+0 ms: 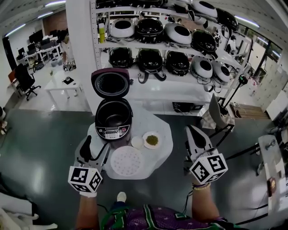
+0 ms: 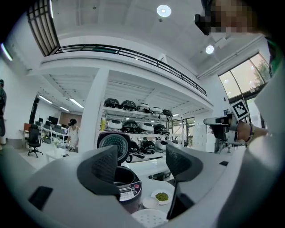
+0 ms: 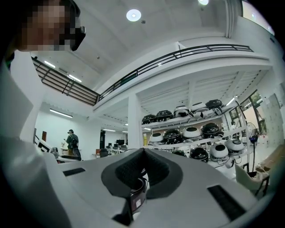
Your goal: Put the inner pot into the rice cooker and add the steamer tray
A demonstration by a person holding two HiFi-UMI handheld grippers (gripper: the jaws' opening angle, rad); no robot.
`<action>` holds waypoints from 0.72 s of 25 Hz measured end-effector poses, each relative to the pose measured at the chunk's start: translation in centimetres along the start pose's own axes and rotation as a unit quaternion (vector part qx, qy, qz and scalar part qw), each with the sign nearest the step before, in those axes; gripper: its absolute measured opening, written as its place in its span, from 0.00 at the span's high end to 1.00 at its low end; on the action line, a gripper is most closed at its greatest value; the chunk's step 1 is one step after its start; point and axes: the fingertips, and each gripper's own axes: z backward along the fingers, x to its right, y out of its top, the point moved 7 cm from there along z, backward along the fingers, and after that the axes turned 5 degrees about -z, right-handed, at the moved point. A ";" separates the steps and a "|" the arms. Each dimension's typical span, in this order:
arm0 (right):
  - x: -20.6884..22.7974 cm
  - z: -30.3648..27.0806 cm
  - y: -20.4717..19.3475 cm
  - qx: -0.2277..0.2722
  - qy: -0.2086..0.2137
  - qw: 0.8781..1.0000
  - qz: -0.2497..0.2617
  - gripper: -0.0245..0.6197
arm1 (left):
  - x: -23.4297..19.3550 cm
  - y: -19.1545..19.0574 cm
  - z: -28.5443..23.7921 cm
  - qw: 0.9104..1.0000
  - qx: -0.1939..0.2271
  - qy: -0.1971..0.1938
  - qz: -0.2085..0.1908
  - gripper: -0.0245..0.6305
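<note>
Head view: your left gripper (image 1: pixel 95 151) has jaws spread wide, holding nothing, at left edge of table (image 1: pixel 163 130), just beside steamer tray (image 1: pixel 127 161). Your right gripper (image 1: pixel 192 133) has jaws pressed together, empty, off table's right side. At back, rice cooker (image 1: pixel 113 117), lid up, inner pot (image 1: pixel 112 114) inside. Tray lies flat at front edge. Just behind it, small white dish (image 1: pixel 137 142) and plate of green bits (image 1: pixel 152 140). Well back, shelves of cookers (image 1: pixel 180 63).

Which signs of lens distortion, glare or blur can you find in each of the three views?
Head view: fisheye bows the shelves, yet the rice cooker is sharp. Left gripper view: black round vignette, a ceiling lamp blown out. Right gripper view: the same vignette, a second ceiling lamp glaring.
</note>
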 end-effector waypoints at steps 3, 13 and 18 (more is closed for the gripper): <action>-0.9 -0.2 -0.5 -0.003 0.003 1.000 0.000 0.95 | -0.8 -1.1 -0.3 1.000 -0.010 0.000 -0.006 0.42; -3.0 -1.8 -3.7 -0.025 -0.012 1.000 0.002 0.95 | -2.2 -10.8 -1.4 0.986 -0.156 -0.066 0.009 0.42; -3.7 -1.7 -5.6 -0.044 -0.032 0.998 -0.005 0.95 | -2.3 -15.6 -2.0 0.976 -0.197 -0.090 -0.004 0.42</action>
